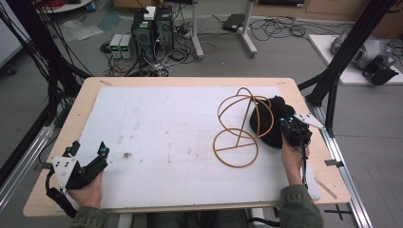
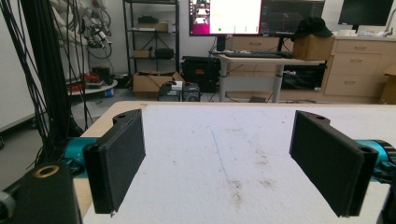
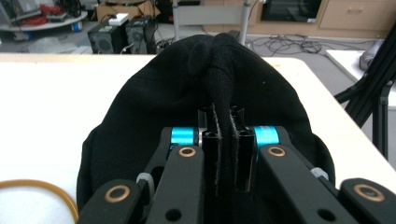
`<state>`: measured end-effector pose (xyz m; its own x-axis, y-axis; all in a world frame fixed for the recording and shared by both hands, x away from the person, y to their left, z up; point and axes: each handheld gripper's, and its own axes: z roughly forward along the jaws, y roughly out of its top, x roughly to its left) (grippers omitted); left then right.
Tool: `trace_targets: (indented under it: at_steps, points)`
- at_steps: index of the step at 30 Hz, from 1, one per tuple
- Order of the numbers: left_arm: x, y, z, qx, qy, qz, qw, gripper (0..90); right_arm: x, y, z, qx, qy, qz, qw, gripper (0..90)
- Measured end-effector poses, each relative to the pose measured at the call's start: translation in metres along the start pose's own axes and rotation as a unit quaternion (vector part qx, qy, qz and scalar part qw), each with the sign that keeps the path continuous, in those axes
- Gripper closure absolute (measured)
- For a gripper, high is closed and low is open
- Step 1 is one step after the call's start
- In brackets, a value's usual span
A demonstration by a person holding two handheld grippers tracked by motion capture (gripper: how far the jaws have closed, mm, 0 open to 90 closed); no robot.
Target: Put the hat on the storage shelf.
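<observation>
The left tongs [image 1: 88, 151] rest near the worktop's [image 1: 90, 97] left front corner, jaws spread wide with nothing between them, probably idle. Right of centre stands one wire stand [image 1: 240, 127], and just behind it lies one black cap [image 3: 187, 93]. The right tongs [image 1: 290, 127] pinch a fold of its fabric, seemingly ready to lift it.

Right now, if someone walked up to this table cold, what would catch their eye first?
Probably the golden wire stand rising from the white mat on the table's right half, a ring base with looping hoops above. Right behind it lies a black cap, and the right gripper is shut on a fold of its fabric. Far off at the near left corner, the left gripper rests with its jaws wide open, holding nothing.
</observation>
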<state>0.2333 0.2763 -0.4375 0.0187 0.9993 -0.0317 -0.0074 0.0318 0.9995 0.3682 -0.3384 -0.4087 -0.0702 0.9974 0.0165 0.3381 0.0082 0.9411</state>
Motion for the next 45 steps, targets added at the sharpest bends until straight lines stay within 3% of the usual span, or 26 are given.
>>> trace_targets:
  at_steps: [16,27,31,37,42,45]
  points:
    - [0.0,0.0,0.0,-0.002,-0.005,-0.002,1.0,18.4,-0.004,0.017,-0.018,-0.047,-0.001,0.013,0.9988,85.7]
    - [0.001,0.0,0.0,-0.003,-0.006,-0.003,1.0,19.1,-0.01,0.029,-0.036,-0.092,0.002,0.011,0.9957,85.3]
    - [0.001,0.0,0.0,-0.002,-0.007,-0.003,1.0,19.1,-0.008,0.035,-0.046,-0.116,-0.003,0.004,0.9932,85.3]
    - [0.001,0.0,0.0,-0.003,-0.007,-0.004,1.0,19.1,-0.002,0.038,-0.057,-0.163,-0.023,-0.01,0.9864,85.6]
    - [0.002,0.0,0.0,-0.002,-0.007,-0.004,1.0,19.1,-0.003,0.039,-0.063,-0.189,-0.03,-0.008,0.9815,85.5]
    - [0.002,0.0,0.0,-0.001,-0.007,-0.003,1.0,19.1,-0.004,0.041,-0.066,-0.193,-0.032,-0.004,0.9807,85.5]
